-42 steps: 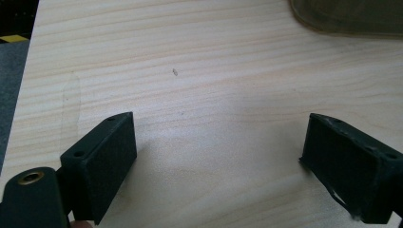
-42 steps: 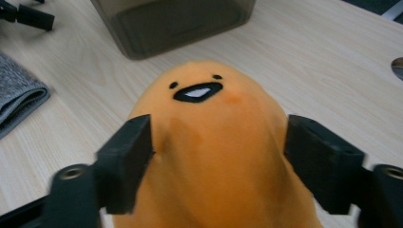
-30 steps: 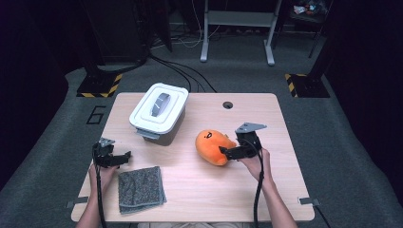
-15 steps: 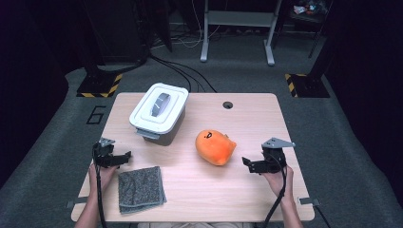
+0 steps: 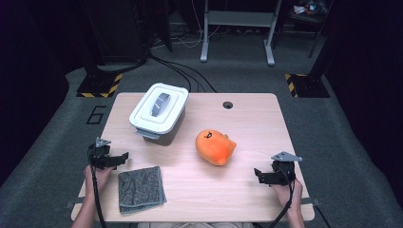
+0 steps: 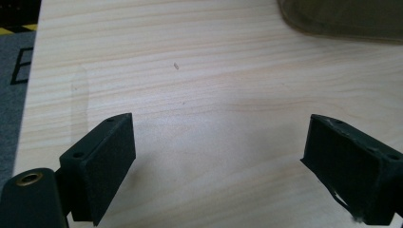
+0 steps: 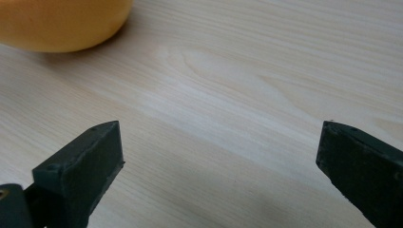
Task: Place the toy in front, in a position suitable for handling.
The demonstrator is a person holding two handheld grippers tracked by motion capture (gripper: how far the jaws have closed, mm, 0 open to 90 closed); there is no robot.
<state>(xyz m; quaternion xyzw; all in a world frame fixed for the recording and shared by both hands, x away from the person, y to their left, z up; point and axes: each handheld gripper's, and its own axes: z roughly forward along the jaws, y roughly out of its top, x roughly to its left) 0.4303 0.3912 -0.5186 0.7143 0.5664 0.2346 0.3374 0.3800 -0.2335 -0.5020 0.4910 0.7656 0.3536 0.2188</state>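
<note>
Dark room; grey carpet floor (image 5: pixel 57 137), hazard-striped feet (image 5: pixel 97 90), metal stand legs (image 5: pixel 236 35), cables (image 5: pixel 183 71).

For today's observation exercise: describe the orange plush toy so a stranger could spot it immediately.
Start at the wooden table. Just right of its middle, beside the white lidded box, lies the orange plush toy. It is the only round, bright orange thing there, with a small dark face.

Orange plush toy (image 5: pixel 215 147) with a small dark face mark on top, rounded and squashed, laid on its side on the wood, untouched, set well apart from the spread right jaws, seen up-left of them in the right gripper view (image 7: pixel 62 21).
</note>
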